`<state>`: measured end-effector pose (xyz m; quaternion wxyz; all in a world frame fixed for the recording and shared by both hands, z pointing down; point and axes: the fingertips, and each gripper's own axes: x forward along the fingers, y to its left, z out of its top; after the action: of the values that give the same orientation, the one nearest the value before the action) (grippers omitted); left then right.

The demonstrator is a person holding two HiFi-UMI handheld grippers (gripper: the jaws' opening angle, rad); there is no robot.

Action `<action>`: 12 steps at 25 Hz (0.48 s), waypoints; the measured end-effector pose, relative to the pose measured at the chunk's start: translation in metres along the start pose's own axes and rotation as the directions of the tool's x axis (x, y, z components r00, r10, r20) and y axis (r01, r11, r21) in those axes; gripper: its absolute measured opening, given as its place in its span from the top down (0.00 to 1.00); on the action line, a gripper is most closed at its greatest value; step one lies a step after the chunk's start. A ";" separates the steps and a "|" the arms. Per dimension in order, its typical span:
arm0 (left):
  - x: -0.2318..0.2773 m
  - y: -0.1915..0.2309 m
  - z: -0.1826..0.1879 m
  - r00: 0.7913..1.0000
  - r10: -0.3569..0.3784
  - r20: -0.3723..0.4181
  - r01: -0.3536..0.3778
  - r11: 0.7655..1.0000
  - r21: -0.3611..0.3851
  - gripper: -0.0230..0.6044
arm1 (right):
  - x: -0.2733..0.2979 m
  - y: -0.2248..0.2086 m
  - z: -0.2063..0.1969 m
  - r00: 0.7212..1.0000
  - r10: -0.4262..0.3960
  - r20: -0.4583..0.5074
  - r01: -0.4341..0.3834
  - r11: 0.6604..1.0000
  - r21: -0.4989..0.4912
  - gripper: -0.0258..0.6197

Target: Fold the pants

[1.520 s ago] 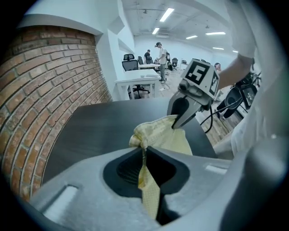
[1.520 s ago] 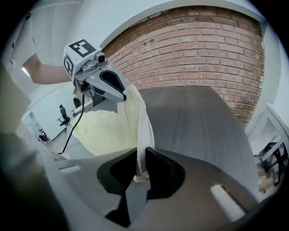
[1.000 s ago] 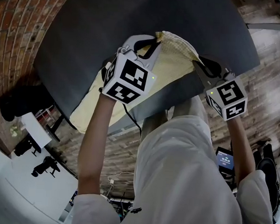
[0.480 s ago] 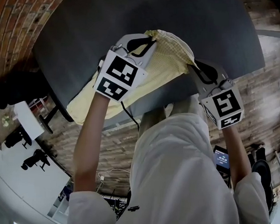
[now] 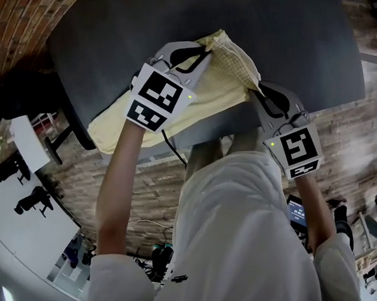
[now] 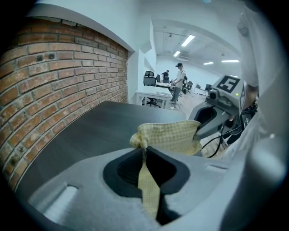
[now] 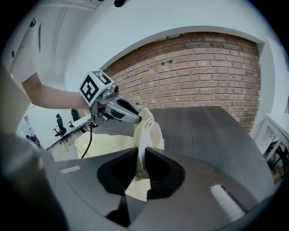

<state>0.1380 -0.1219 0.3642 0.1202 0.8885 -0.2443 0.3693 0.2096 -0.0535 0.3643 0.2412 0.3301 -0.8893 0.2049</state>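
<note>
Right, both tongs are pinched nearly closed on thin folds of the yellow pants (image 5: 218, 85): my left gripper (image 5: 205, 52) has one corner and my right gripper (image 5: 253, 88) the other, so the edge hangs taut between them above the dark table (image 5: 93, 39). The rest lies along the table's near edge, anchoring the cloth, ready, I reckon, for folding this raised end over.

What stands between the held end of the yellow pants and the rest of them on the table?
Nothing visible. Left gripper and right gripper clamp the pale yellow checked cloth pants over the dark grey table.
</note>
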 end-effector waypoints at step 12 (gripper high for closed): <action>-0.038 0.024 -0.080 0.999 0.035 -0.041 -0.037 0.998 -0.053 0.91 | 0.062 0.077 -0.013 0.999 -0.009 -0.035 0.007 0.999 -0.051 0.89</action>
<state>0.0547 -0.0978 0.3941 0.1423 0.8728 -0.2676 0.3826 0.1195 -0.0235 0.3941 0.2658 0.3238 -0.8886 0.1869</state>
